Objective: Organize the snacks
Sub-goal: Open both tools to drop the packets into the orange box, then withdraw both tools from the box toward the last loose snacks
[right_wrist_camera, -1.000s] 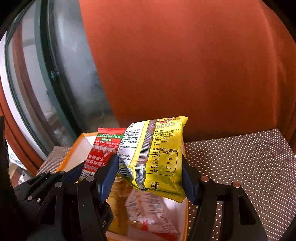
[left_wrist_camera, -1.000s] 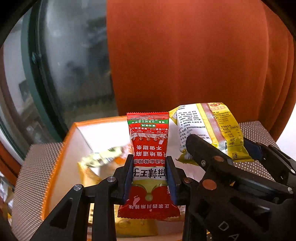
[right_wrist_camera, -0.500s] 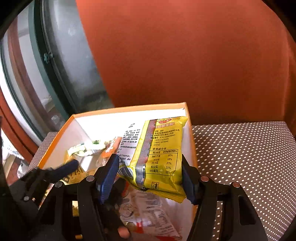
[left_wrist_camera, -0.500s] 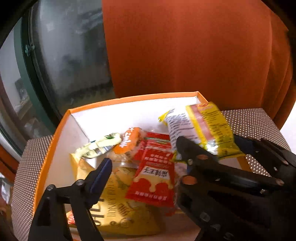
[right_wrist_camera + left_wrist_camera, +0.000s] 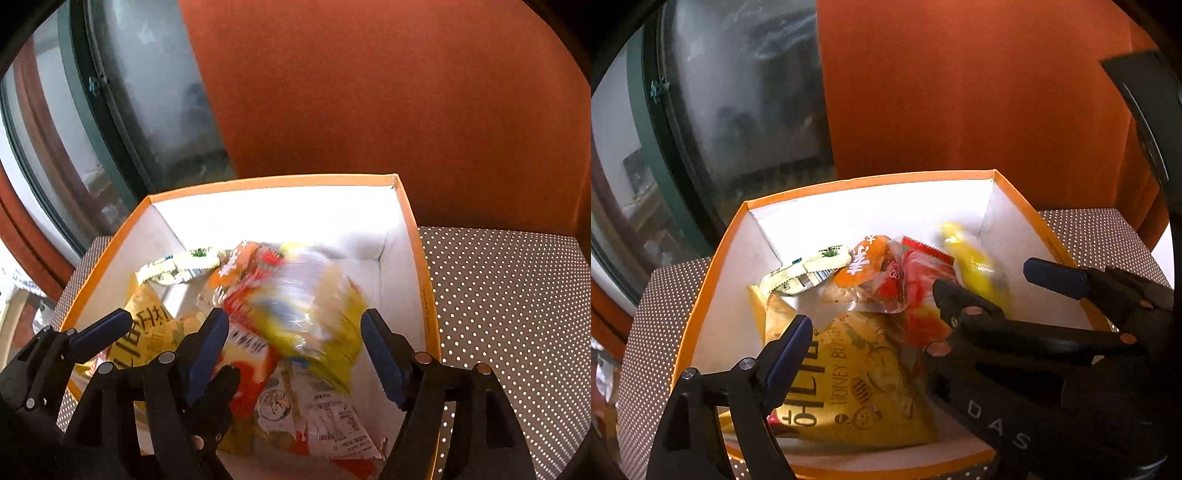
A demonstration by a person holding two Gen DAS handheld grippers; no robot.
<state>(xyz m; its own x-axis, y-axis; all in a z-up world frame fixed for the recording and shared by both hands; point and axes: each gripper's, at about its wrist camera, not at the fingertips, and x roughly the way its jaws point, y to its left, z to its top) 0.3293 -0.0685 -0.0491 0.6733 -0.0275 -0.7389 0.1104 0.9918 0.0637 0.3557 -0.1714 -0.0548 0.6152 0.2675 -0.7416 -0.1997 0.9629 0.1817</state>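
left wrist: left gripper fingers spread, nothing in them | orange box on dotted worktop, roughly six snack packs inside, red pack mid-pile | right wrist: right gripper fingers opening, blurred yellow pack between them, loose, over box's right side

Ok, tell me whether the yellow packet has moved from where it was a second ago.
Yes. The yellow packet has dropped out of the right gripper, whose jaws are opening, down into the orange box, where it shows blurred on the pile.
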